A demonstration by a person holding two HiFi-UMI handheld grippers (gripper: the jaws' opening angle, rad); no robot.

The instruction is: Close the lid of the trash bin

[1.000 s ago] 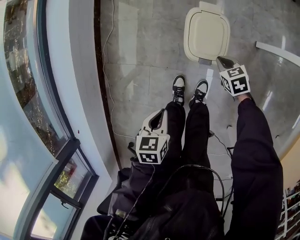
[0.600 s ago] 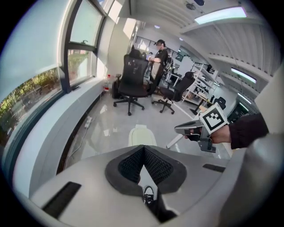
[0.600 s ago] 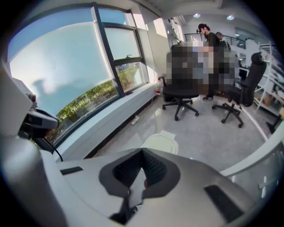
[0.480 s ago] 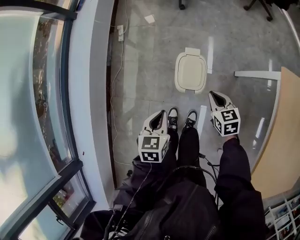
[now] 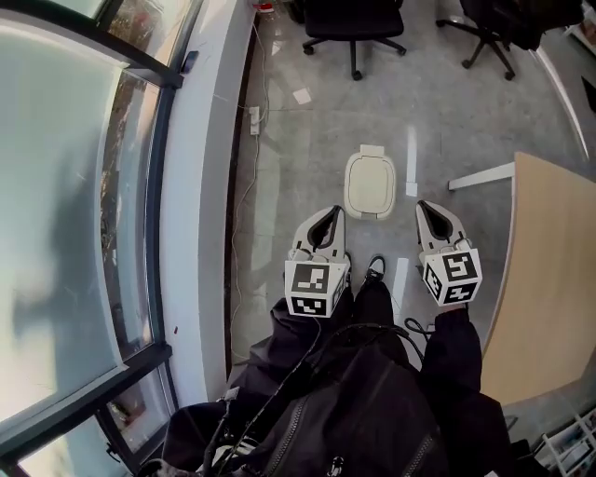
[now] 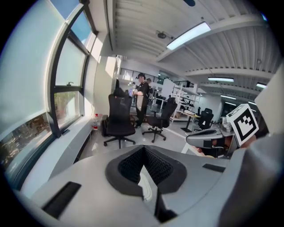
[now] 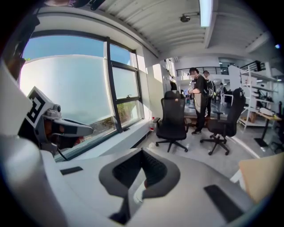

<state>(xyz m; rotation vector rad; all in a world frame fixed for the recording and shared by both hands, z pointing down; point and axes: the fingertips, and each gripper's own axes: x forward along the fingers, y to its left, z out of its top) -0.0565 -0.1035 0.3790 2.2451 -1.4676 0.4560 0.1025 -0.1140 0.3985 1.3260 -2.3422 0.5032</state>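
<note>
Left gripper [image 5: 328,216]: jaws pressed together on nothing, held over the floor just short of the trash bin [image 5: 370,209], on its window side.
Right gripper [image 5: 426,209]: jaws together too, empty, just short of the bin on its other side.
Trash bin: cream, on the grey floor, lid [image 5: 372,179] lying flat down.
Wooden table [image 5: 540,279]: right of the bin.
Office chairs [image 5: 354,20]: well beyond the bin.

Open-plan office: black swivel chairs [image 7: 173,119] standing on grey tile floor [image 5: 447,121], wooden desk [image 5: 545,279] sitting near tall windows [image 7: 66,88], shelving [image 6: 181,103] and ceiling strip lights [image 6: 188,35] showing, people [image 7: 199,95] standing behind.
</note>
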